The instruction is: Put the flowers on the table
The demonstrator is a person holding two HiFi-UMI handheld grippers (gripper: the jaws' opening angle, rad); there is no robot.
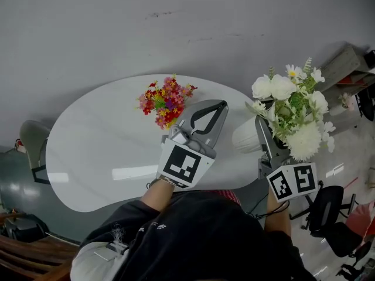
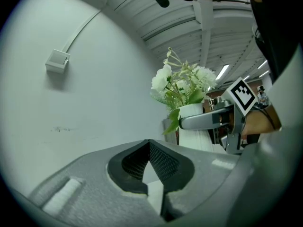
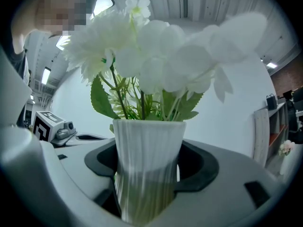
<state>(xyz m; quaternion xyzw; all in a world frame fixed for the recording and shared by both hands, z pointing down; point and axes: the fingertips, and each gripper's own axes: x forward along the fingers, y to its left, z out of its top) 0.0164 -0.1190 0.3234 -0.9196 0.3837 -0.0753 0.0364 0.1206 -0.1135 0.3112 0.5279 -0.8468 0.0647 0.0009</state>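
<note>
One ribbed white vase sits clamped in the right claw.

1. The small flower bunch lies on the table, toward its far edge and near the middle of its width.
2. The left gripper hangs over the table, just right of that bunch and nearer the person, its jaws together with nothing between them.
3. The vase is further right, over the table's right end, between the jaws of the right gripper (whether its base touches the top cannot be told).
4. The flowers stand in the vase and reach out past the table's right edge.
5. A chair stands left of the table; a second chair stands on the floor to the person's right.
</note>
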